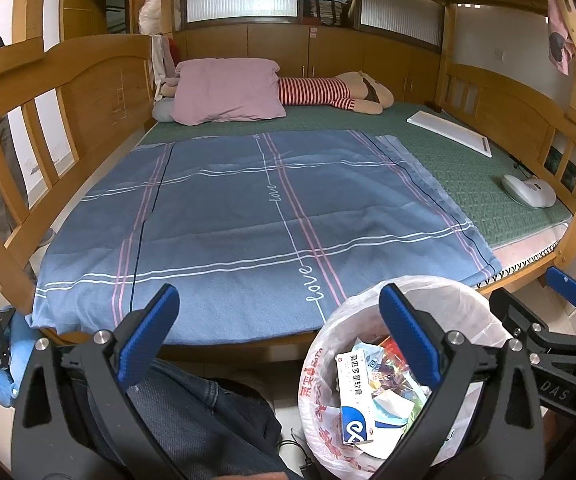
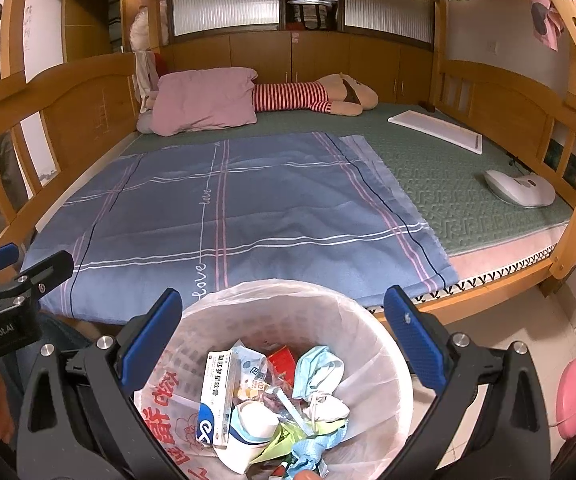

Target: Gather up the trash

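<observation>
Trash (image 2: 268, 400) fills one bin (image 2: 328, 320) — two claws (image 2: 284, 340) spread.

We read "love" in white script on the blue bedsheet (image 1: 248, 216), twice along one line. At nine o'clock in the right wrist view, the left gripper's (image 2: 20, 268) black body says "GenRobot.AI". The bin liner (image 2: 160, 404) carries red Chinese characters, and the white box (image 2: 214, 400) has Chinese print too small to read.
</observation>
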The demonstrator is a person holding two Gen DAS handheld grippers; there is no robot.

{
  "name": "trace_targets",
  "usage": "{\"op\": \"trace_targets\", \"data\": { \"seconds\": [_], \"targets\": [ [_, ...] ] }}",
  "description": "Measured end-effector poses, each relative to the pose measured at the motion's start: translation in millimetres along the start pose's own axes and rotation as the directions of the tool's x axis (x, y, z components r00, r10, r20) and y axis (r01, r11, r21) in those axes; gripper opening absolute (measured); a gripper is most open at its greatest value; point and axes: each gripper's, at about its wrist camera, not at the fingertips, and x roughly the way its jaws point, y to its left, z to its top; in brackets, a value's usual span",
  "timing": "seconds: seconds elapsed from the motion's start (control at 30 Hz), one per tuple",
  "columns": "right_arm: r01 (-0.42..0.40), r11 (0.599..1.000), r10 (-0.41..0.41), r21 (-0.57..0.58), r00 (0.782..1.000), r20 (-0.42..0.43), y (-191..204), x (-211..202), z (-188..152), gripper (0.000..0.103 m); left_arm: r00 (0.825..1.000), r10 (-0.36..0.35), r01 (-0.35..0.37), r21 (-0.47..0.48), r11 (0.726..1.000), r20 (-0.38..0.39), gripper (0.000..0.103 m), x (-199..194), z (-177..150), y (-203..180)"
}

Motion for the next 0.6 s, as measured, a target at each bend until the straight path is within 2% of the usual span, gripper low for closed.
{"op": "trace_targets", "data": {
  "seconds": [0.6],
  "targets": [
    [-0.003,1.000,0.003,0.011,1.000,-0.010,-2.3,2.1,-2.7,0.099,1.000,-0.005,0.005,0.001,1.000,-0.007,0.100,1.9,-3.4,-2.4]
  ]
}}
